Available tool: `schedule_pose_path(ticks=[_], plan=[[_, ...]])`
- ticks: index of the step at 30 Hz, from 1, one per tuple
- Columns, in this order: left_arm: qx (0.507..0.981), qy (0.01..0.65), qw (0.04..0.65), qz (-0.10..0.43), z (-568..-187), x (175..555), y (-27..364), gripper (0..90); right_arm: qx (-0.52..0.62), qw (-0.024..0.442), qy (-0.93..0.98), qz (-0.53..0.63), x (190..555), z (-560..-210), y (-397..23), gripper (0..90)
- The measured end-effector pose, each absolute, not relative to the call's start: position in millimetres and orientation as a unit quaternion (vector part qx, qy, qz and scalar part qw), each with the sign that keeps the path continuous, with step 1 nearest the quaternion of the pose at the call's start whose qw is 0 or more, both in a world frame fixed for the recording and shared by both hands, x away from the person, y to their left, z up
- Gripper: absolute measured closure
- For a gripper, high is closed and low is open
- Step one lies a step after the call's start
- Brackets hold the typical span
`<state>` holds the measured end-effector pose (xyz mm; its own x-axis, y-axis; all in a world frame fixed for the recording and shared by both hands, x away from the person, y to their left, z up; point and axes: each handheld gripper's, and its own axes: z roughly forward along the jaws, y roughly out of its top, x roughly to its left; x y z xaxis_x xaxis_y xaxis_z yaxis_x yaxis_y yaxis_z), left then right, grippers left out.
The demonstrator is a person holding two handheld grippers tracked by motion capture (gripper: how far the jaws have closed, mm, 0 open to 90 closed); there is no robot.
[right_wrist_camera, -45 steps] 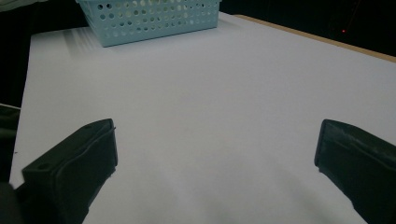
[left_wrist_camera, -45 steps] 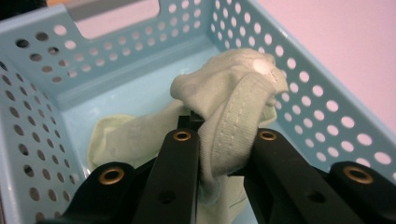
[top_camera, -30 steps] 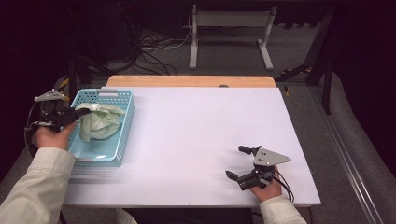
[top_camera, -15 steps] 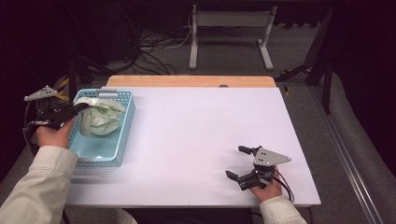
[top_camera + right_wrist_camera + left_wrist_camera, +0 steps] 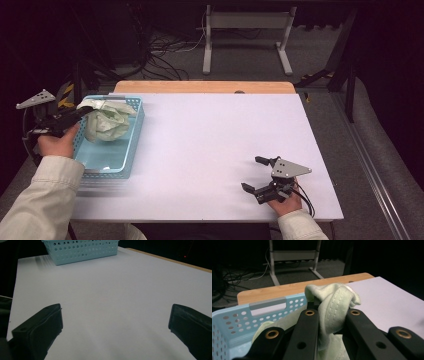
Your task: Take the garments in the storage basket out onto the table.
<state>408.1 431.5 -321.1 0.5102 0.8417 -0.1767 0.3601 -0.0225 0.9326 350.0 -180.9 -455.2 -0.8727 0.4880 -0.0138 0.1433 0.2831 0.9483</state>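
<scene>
- The left gripper (image 5: 82,112) is sitting at the left edge of the table (image 5: 210,145), beside the outer long wall of the light blue basket (image 5: 131,150), and is pointing toward the basket.
- Its jaws are closing on a fold of the pale green cloth (image 5: 106,124); in the left gripper view the left gripper (image 5: 332,315) is showing the cloth (image 5: 334,302) pinched between the two black jaws, with a stitched seam running over the bunched fabric.
- The cloth is bunching up at the far end of the basket, rising above the rim, while its lower part is hanging down inside the basket (image 5: 237,322).
- The near half of the basket floor is lying bare.
- The basket is standing on the left part of the table, its long side running away from the person, its far end near the wooden strip (image 5: 200,87) at the table's back edge.
- The person's left hand (image 5: 57,142) is gripping the left gripper from below, and a light sleeve (image 5: 40,200) is covering the forearm.
- The right gripper (image 5: 255,174) is resting low over the near right part of the table, well apart from the basket.
- Its jaws are standing wide apart with nothing between them; in the right gripper view the right gripper (image 5: 115,317) is facing bare table surface (image 5: 112,290), with the basket (image 5: 80,250) far off at the top.
- The person's right hand (image 5: 285,202) is holding the right gripper at the table's near edge.
</scene>
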Motion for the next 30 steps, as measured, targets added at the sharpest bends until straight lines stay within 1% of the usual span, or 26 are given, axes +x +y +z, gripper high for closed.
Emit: schedule_pose_path(ticks=[8, 15, 30], plan=[[0.671, 0.433, 0.559, 0.223, -315.8, 405.7, 425.8, 85.8, 0.201, 0.152, 0.786, 0.564, 349.9, -455.1, -180.8, 0.1], [0.676, 0.411, 0.57, 0.222, -305.4, 403.9, 411.7, 85.8, 0.201, 0.153, 0.786, 0.564, 350.0, -455.1, -181.0, 0.1], [0.7, 0.355, 0.586, 0.202, -287.0, 413.9, 358.5, 85.7, 0.201, 0.152, 0.786, 0.565, 350.1, -455.1, -181.3, 0.1]])
